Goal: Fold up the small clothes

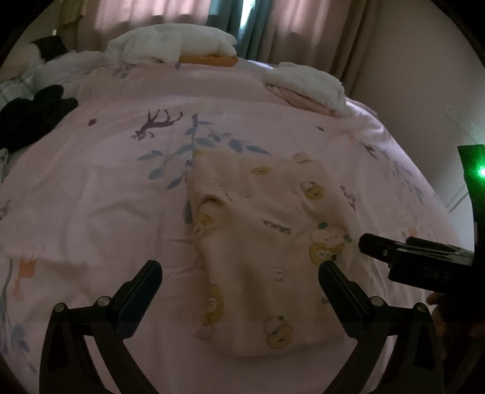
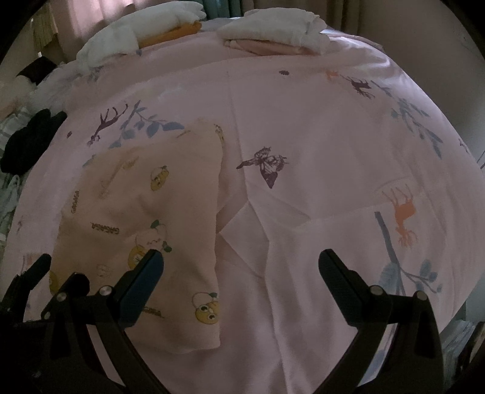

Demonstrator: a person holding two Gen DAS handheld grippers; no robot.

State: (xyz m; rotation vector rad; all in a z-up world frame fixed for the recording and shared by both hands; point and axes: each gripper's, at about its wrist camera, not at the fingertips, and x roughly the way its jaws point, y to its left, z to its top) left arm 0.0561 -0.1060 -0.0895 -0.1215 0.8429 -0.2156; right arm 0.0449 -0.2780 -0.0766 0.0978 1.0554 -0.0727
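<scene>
A small cream garment with yellow cartoon prints lies folded in a long strip on the pink bedspread. My left gripper is open and empty, its fingers apart just above the garment's near half. The garment also shows in the right wrist view at the left. My right gripper is open and empty over the bedspread, its left finger over the garment's right edge. The right gripper shows in the left wrist view at the far right.
Two stacks of folded clothes sit at the far edge of the bed: white over orange and white over pink. A black garment lies at the left edge. Curtains hang behind the bed.
</scene>
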